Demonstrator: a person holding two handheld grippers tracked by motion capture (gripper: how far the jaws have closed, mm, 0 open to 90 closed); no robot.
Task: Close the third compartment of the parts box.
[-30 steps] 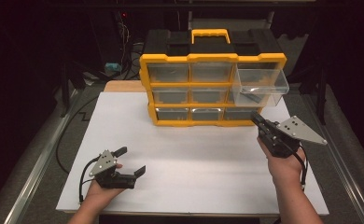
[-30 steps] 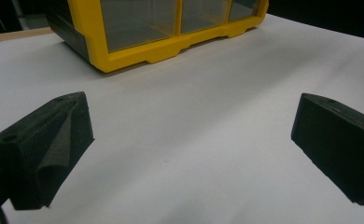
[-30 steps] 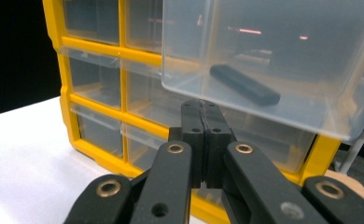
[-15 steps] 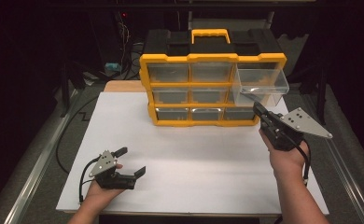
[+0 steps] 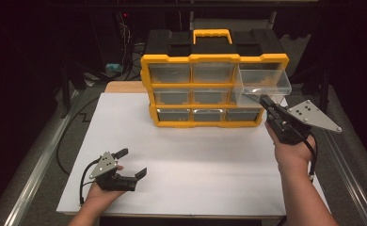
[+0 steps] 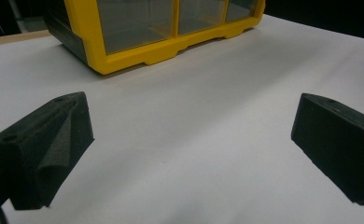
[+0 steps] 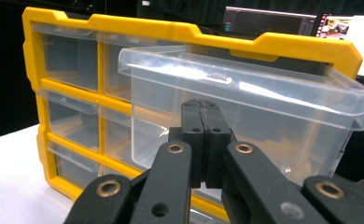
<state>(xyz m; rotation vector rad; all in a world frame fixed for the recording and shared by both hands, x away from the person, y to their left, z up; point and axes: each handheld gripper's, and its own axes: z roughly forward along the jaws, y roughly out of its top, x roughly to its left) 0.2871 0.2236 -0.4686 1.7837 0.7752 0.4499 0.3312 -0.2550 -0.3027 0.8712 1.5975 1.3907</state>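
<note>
A yellow and black drawer cabinet (image 5: 212,89) stood at the far side of a white table top (image 5: 195,155), its black carry handle block on top and dark cables behind it. Three rows of clear drawers faced the person. The top right clear drawer (image 5: 261,84) was pulled out of its slot, jutting toward the person past the cabinet's yellow frame, its long axis running out from the cabinet front and its open top facing up.

The right gripper (image 5: 268,104) was held up just below and in front of that drawer, jaws pressed together with nothing between them; whether the tips touched the plastic could not be told. The right gripper view showed the drawer's front lip (image 7: 217,77) close above the closed jaws.

The left gripper (image 5: 131,162) rested low near the table's near left corner, well apart from the cabinet, jaws spread wide over bare table. The left gripper view showed the cabinet's bottom row (image 6: 161,28) ahead.
</note>
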